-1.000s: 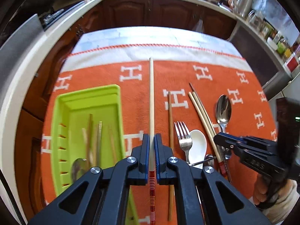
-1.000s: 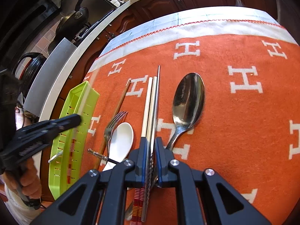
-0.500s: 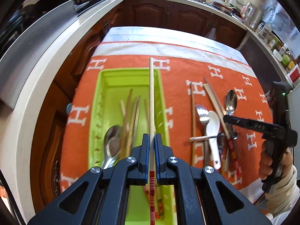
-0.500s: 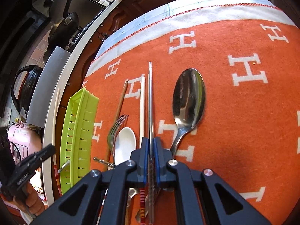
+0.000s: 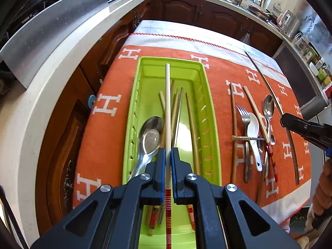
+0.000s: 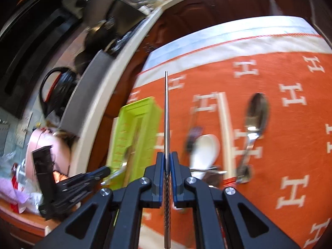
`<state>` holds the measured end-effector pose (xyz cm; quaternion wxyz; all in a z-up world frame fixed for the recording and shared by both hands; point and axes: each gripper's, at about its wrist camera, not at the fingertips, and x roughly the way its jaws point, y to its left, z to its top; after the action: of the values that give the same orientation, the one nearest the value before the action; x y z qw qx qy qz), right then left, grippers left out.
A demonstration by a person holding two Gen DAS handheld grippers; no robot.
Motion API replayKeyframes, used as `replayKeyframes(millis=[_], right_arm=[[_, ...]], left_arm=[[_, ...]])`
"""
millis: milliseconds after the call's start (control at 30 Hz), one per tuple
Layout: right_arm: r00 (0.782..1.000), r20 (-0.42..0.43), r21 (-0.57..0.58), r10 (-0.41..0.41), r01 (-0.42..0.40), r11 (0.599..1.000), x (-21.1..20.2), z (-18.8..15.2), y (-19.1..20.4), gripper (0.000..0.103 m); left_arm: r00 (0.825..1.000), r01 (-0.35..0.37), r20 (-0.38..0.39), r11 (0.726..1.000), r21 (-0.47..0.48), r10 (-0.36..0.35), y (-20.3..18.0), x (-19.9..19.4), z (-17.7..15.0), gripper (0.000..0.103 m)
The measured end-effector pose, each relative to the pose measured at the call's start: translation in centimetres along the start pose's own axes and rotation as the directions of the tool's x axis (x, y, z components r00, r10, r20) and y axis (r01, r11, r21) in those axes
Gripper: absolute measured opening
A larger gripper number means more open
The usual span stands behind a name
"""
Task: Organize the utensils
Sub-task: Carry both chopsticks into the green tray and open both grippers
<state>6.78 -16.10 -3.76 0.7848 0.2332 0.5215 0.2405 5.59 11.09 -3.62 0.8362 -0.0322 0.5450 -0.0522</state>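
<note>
Over a kitchen table, the left gripper (image 5: 168, 153) points steeply down above the lime-green plastic tray (image 5: 132, 112), its jaws pinched shut on one pale chopstick (image 5: 167, 103) with a red-and-yellow banded handle; the stick runs lengthwise above the tray, not yet laid in. Inside the slotted, rectangular tray lie two nested metal spoons (image 5: 150, 137) and a loose bundle of wooden and metal chopsticks (too overlapped to count). To its right, on the orange blanket (image 5: 108, 78) woven with white H letters, wait one brown chopstick (image 5: 234, 124), one steel fork (image 5: 243, 116), one white ceramic spoon (image 5: 254, 128), one pale banded chopstick (image 5: 256, 116) and one steel spoon (image 5: 269, 105). Farthest right, the right gripper (image 6: 167, 155) tilts downward above the cloth, jaws clamped on a single slim metal chopstick (image 6: 166, 114) with a twisted handle, held clear of the table. A person's fingers (image 5: 321, 188) show at the frame edge.
</note>
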Motion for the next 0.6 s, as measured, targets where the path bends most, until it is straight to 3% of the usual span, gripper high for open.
replayKeyframes(millis=[200,367,600], right_arm=[[0.998,-0.055,-0.038,0.019,-0.021,0.999,3.3,-0.4,4.8,0.006],[0.996,-0.084,-0.022,0.007,-0.009,1.0,5.5,-1.1,6.3,0.008],[0.993,-0.11,-0.063,-0.044,0.037,0.997,6.5,-1.7,7.4,0.009]], left_arm=[[0.998,0.038,0.042,0.999,-0.01,-0.038,1.0,-0.9,0.2,0.005],[0.997,0.01,0.071,1.0,-0.019,-0.008,1.3,-1.5,0.4,0.021],[0.994,0.017,0.107,0.999,-0.039,-0.012,2.0,-2.6,0.3,0.025]])
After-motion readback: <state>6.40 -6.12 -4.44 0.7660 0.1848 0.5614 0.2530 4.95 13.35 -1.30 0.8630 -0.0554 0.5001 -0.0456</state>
